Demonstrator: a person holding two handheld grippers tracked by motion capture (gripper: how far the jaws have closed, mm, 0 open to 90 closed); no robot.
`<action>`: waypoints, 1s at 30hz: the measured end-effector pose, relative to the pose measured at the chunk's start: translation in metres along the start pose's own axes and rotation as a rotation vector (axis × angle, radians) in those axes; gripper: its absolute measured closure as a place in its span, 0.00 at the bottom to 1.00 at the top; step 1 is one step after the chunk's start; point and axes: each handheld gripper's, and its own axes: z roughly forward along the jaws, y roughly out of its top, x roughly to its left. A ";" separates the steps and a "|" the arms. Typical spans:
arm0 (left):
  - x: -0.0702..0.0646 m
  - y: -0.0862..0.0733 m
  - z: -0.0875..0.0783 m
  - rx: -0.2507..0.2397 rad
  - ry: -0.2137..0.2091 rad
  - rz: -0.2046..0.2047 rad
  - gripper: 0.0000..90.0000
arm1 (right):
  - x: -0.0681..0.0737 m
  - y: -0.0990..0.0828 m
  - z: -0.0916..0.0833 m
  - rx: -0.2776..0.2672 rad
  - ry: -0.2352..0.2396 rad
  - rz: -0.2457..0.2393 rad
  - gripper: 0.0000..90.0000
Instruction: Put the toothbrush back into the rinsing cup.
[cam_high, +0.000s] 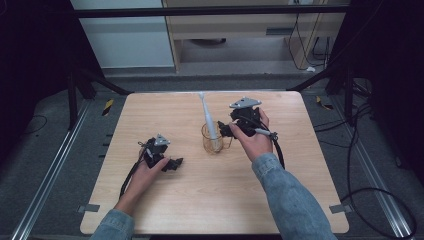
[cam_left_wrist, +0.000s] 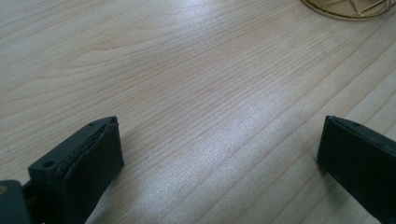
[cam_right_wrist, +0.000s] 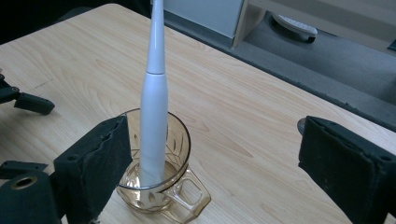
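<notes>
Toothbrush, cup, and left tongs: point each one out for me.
Toothbrush (cam_right_wrist: 153, 116): right gripper view, on its white handle.
Cup (cam_right_wrist: 184, 135): right gripper view, on its amber glass rim.
Left tongs (cam_high: 173, 164): high view, midway between tips.

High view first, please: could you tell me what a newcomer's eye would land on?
A white electric toothbrush standing in an amber glass mug at the middle of the wooden table. The right gripper sits open beside the mug, while the left gripper rests open, nearer the person.
</notes>
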 end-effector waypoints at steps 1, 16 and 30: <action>0.000 0.000 0.000 0.000 0.000 0.000 0.00 | -0.001 -0.001 -0.001 0.001 -0.002 -0.001 0.10; 0.000 0.000 0.000 -0.001 0.000 0.001 0.00 | -0.015 -0.018 -0.010 0.012 -0.022 0.006 0.11; 0.000 0.000 0.000 0.000 0.000 -0.002 0.00 | -0.029 -0.035 -0.019 0.019 -0.041 0.014 0.11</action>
